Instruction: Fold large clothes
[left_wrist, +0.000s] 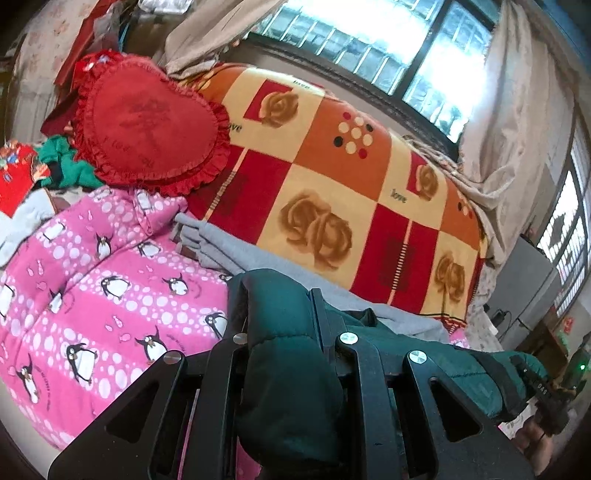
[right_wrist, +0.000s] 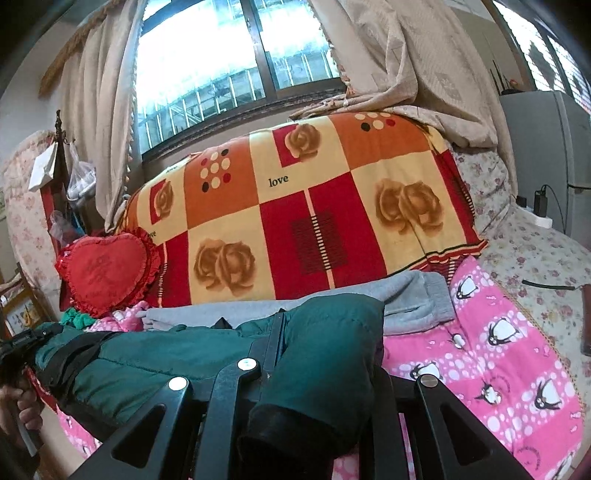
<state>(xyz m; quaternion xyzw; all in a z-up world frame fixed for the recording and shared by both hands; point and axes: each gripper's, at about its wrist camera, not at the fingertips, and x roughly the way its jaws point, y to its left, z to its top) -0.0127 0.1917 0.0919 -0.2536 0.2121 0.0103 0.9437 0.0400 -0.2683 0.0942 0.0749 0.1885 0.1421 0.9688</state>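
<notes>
Penguins on a pink quilt (left_wrist: 110, 295) filled the left of the left wrist view, the quilt spread over the bed with a red heart-shaped cushion (left_wrist: 147, 122) propped behind it and a green garment (left_wrist: 64, 166) bunched at the cushion's left. To the right of the cushion a chequered blanket (left_wrist: 332, 192) printed with roses and the word "love" lay heaped below the window (left_wrist: 369, 44), and a grey garment (left_wrist: 229, 254) lay along its foot. In front of that, the left tool (left_wrist: 284, 310) was clenched on a dark green padded jacket (left_wrist: 288, 369), a thick fold of it caught between the fingers and drooping over the frame. The jacket stretched on to the right, held off the quilt, to where the other tool gripped it at the frame's right edge. In the right wrist view that far grip sat at the left edge with a person's hand (right_wrist: 22, 402) below it, and the jacket ran rightward to the right tool (right_wrist: 280, 332), which was likewise clamped on a bulky fold of it. Beyond it to the right lay the pink quilt again, then a floral bedsheet (right_wrist: 535, 258), with beige curtains (right_wrist: 424, 55) hanging above.
</notes>
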